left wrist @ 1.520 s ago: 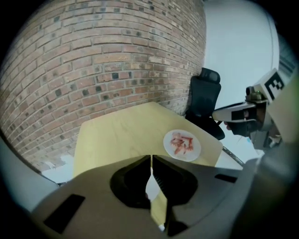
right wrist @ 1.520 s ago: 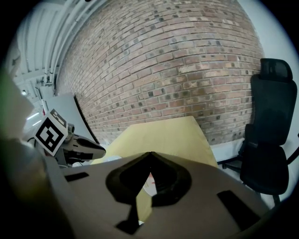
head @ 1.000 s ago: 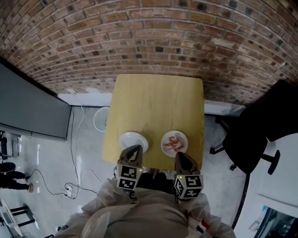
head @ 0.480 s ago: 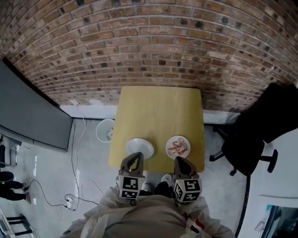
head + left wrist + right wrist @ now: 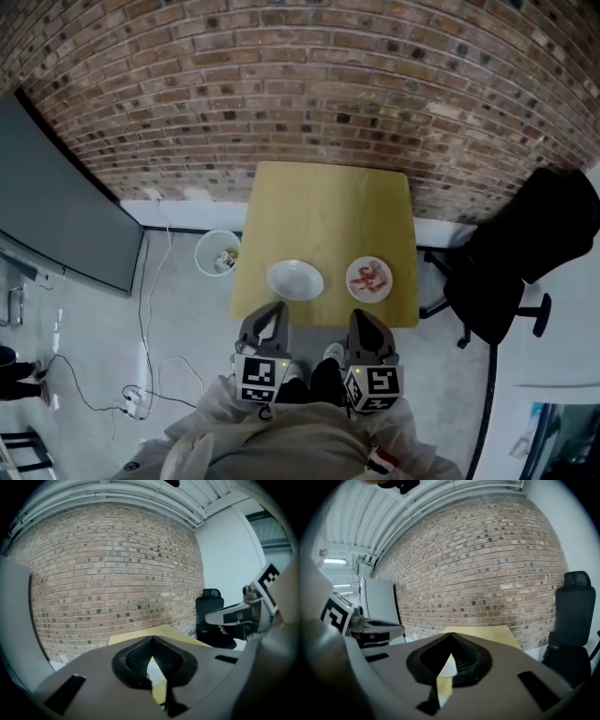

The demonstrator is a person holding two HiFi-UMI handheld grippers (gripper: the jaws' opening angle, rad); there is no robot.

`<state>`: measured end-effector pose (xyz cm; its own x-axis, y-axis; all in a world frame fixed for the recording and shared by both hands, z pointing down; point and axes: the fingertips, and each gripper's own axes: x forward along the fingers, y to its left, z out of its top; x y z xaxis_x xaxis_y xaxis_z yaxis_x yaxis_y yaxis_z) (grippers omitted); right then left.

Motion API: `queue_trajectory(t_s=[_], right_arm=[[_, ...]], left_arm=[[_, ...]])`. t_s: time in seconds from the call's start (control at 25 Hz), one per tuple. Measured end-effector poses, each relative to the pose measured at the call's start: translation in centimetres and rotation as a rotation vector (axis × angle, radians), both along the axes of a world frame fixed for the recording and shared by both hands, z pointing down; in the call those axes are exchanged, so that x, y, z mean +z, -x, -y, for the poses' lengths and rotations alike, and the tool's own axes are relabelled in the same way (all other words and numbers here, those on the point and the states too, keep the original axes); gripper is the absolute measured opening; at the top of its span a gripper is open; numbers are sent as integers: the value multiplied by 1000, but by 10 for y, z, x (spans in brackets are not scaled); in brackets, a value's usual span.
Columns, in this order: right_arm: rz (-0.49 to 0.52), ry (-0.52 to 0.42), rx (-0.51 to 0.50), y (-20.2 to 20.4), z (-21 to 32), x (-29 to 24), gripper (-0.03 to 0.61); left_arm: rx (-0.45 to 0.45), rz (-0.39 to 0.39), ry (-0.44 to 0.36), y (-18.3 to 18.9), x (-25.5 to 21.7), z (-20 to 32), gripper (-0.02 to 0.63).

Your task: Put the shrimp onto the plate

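In the head view a yellow table carries two white plates near its front edge. The left plate is empty. The right plate holds several pink shrimp. My left gripper hangs just short of the table's front edge, below the empty plate, and is shut with nothing in it. My right gripper hangs below the shrimp plate, likewise shut and empty. Both gripper views look nearly level at the brick wall, with the jaw tips meeting.
A black office chair stands right of the table. A white waste bin sits on the floor at the table's left. A dark panel leans at the far left, with cables on the floor. A brick wall backs the table.
Both grippers have drawn back from over the plates to short of the table's front edge and tilted up. The plates and shrimp have not moved on the table.
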<state>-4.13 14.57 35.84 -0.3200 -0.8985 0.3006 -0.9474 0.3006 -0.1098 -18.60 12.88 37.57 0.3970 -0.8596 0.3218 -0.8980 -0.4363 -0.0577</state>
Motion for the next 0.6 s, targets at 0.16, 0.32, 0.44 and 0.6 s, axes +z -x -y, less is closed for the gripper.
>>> queue_trajectory(t_s=[0.16, 0.32, 0.44, 0.6], right_arm=[[-2, -27, 8, 12, -22, -10, 23], [-17, -43, 21, 5, -33, -17, 23], [-18, -56, 26, -1, -34, -21, 23], [-8, -59, 24, -9, -38, -24, 23]], left_arm=[[-3, -3, -11, 12, -6, -18, 11], [1, 2, -26, 9, -13, -31, 11], [-13, 6, -40, 6, -17, -33, 11], [-19, 7, -49, -4, -22, -35, 11]])
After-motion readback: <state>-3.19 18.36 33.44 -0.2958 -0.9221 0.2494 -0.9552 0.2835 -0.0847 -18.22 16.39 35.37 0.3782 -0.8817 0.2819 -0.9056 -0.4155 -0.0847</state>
